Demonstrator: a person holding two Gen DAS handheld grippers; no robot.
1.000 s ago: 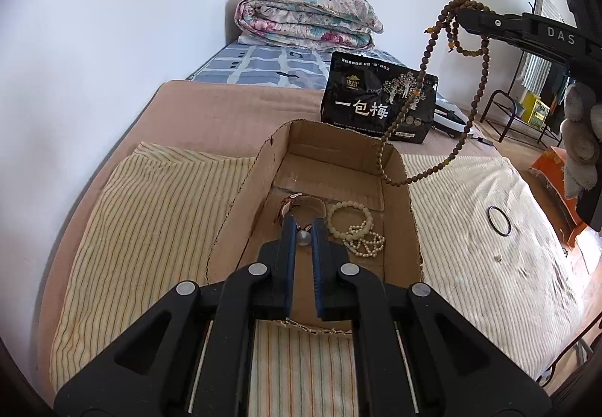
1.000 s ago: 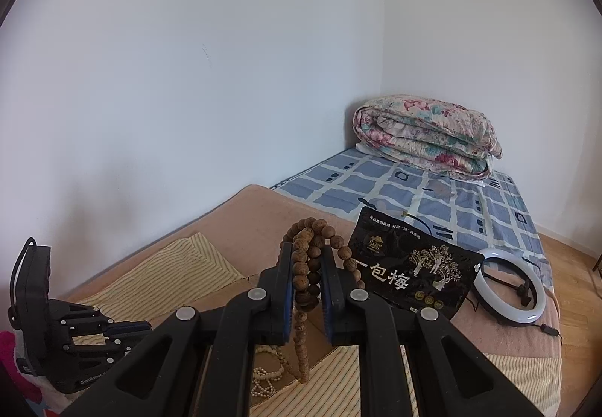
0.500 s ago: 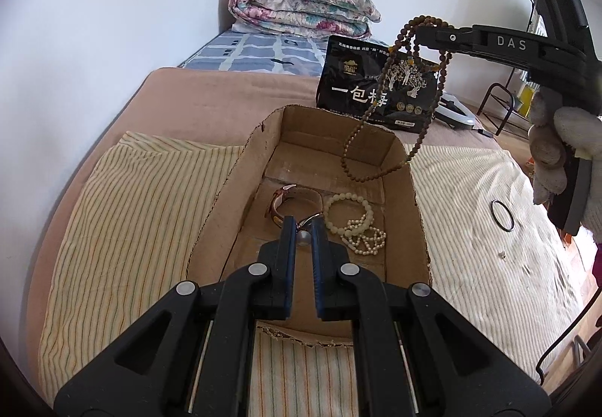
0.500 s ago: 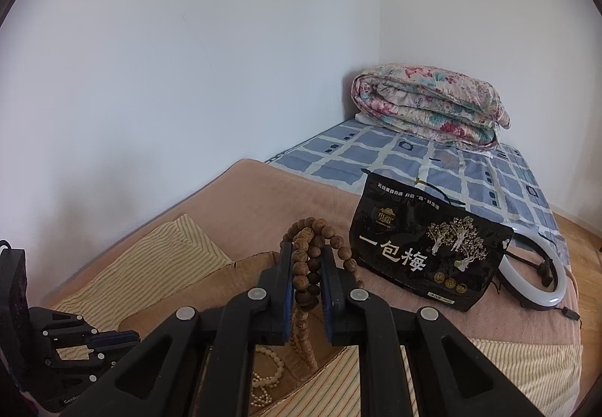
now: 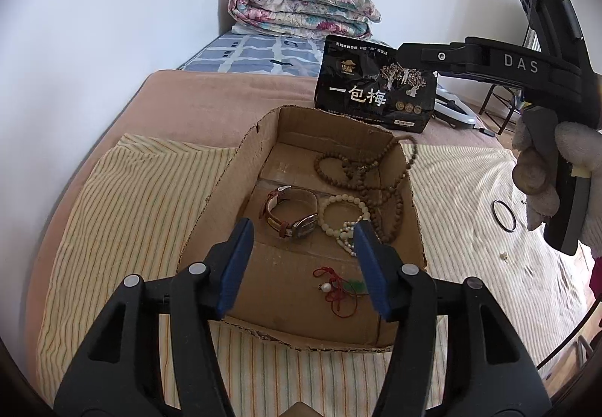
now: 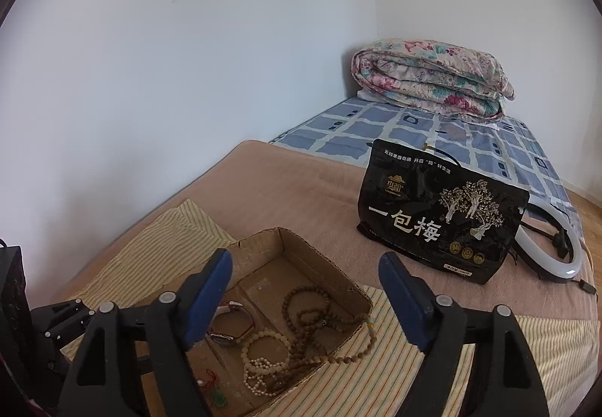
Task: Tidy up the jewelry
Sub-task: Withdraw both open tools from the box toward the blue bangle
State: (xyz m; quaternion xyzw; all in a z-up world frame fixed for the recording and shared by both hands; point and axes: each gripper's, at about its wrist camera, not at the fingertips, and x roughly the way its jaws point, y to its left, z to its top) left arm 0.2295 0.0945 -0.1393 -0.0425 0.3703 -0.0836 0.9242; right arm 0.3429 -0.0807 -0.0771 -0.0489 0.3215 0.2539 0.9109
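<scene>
Both tongs had just been opening and gripped nothing: the left tongs (image 5: 303, 259) over the shallow brown cardboard tray (image 5: 222, 191), the right tongs (image 6: 304, 294) empty above it. The long brown wooden bead necklace (image 5: 376, 187) lay in the tray, one loop draped over its right wall. I judged that drop finished; next I needed the thin black ring (image 5: 505, 215) near the bed's right edge.

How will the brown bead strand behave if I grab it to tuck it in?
Likely floppy: the brown bead strand lies in loose loops and drapes over the box wall. Lifting one spot will probably trail the rest, perhaps snagging the white beads touching it.
</scene>
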